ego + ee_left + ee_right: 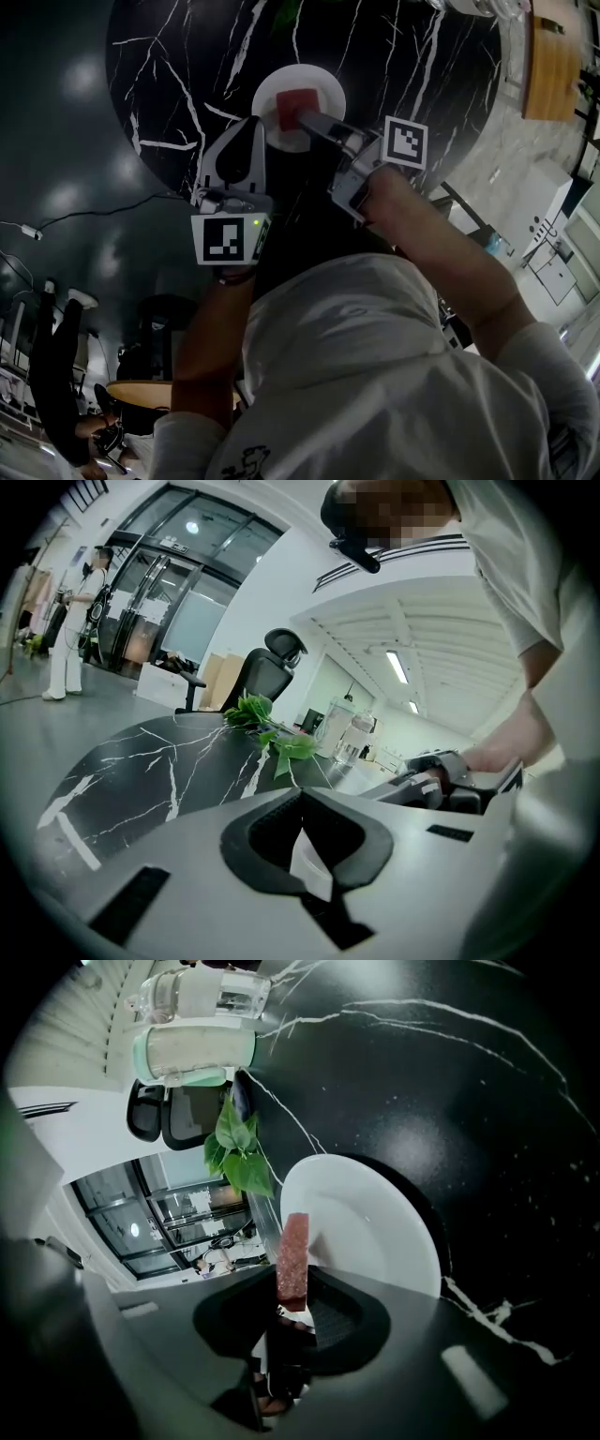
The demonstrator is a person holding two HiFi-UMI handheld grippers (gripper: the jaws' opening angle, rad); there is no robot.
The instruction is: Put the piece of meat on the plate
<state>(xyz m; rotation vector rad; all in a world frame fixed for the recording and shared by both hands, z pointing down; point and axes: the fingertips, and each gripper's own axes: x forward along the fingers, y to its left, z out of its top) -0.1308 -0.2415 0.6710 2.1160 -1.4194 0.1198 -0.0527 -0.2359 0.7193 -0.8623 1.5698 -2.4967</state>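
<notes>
Black marble with white veins fills most of what we see: a round worktop (159, 84) in an open office, with a leafy sprig (234, 1152) and a couple of clear containers (192, 1049) at its far side. Near the middle lies the white plate (384, 1232), bare apart from what hangs over it.

We find the piece of meat (293, 1258) in the right claw (311, 122), whose jaws stand partly closed and pinch the slab by its near end. From the head view the red block sits over the plate's centre. Whether its far tip already touches the china we cannot quite say, since the angle is steep and the picture dim. We take the end-on grip to be deliberate: it leaves most of the slab sticking out past the pads, so the meat can be lowered flat onto the plate without the jaws striking the rim.

The slab stands on edge between the pads (thin side toward the camera), and its long axis runs along the line of the jaws, pointing away from the hand and slightly downward, toward the plate's far side.

Our left claw (302, 799) hovers just beside the plate with its jaws brought together on nothing, apparently parked out of the way while the right hand does the placing.
</notes>
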